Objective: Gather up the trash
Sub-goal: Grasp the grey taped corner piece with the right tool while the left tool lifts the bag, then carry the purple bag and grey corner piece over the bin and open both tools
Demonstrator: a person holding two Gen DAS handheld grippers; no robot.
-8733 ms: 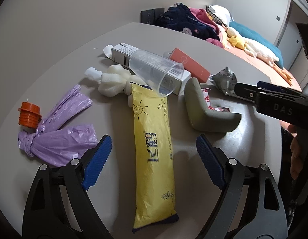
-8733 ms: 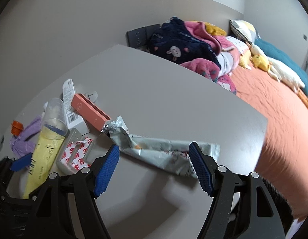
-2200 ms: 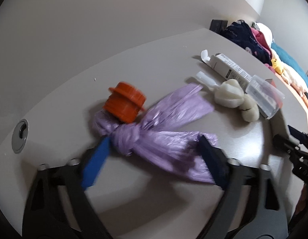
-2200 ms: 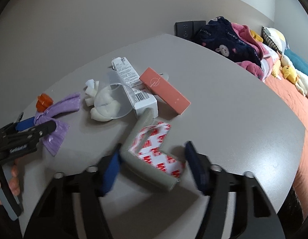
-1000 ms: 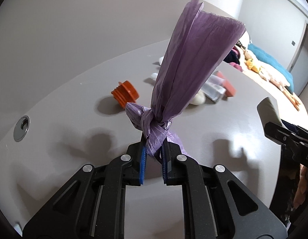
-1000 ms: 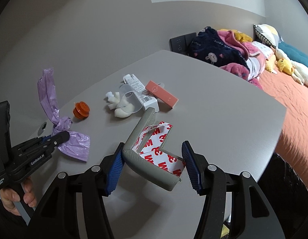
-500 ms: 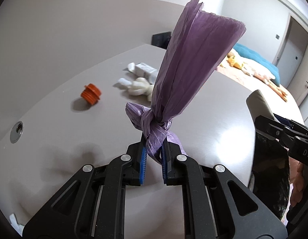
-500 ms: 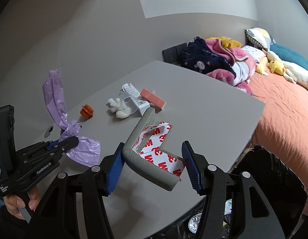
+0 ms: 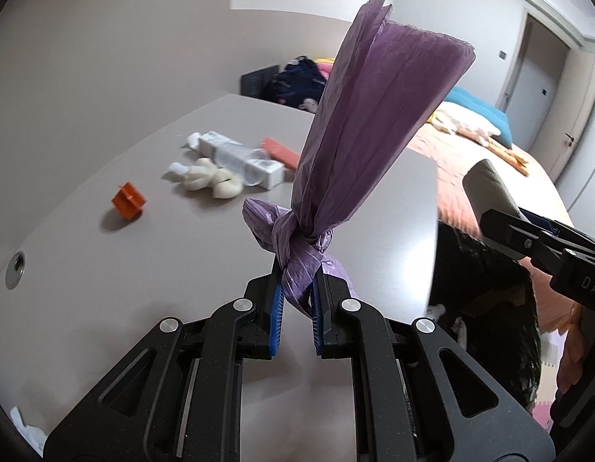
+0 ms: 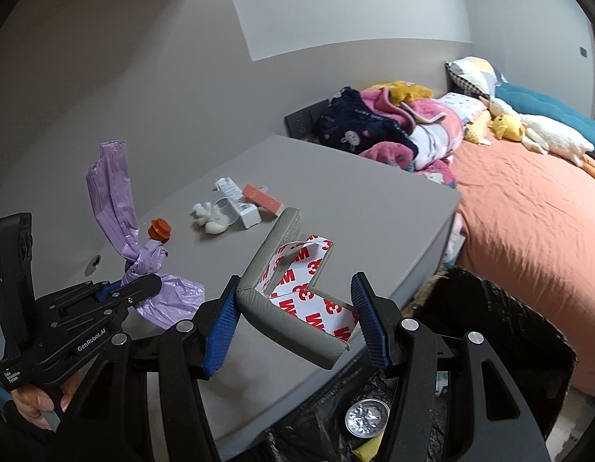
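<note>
- Purple bag [image 9: 359,154]: knotted, clamped at the knot by the L gripper [image 9: 296,308], jaws pinched tight on it. Held up off the table [image 9: 143,269], loose end standing above the knot.
- Foam corner [image 10: 282,296] w/ red-print backing: wedged between the R gripper [image 10: 293,319] pads, jaws about half apart and pressing its grey sides.
- Change vs approx 2 s ago: both items lay on the table w/ jaws open around them; now both are lifted. Over the last sec the table edge has slid under both cams and the bin [image 10: 490,331] has come into view, so both hands are carrying toward it.
- Meaning: two pieces near drop-off; release over the bin is prob next.
- Left on the table, far from the bin: orange cap [image 9: 128,200], white foam bits [image 9: 209,181], clear cup [image 9: 243,161], white box [image 9: 220,144], pink box [image 9: 282,152].
- R view only: bin mouth w/ black liner, foil cup [image 10: 366,415] inside, just below the table edge; also the hand [image 10: 32,400] holding the L gripper.
- L view only: pad contact on the bag, table grommet [image 9: 15,265], door beyond the bed [image 9: 490,177]. It shows just a dark bit of the bin.
</note>
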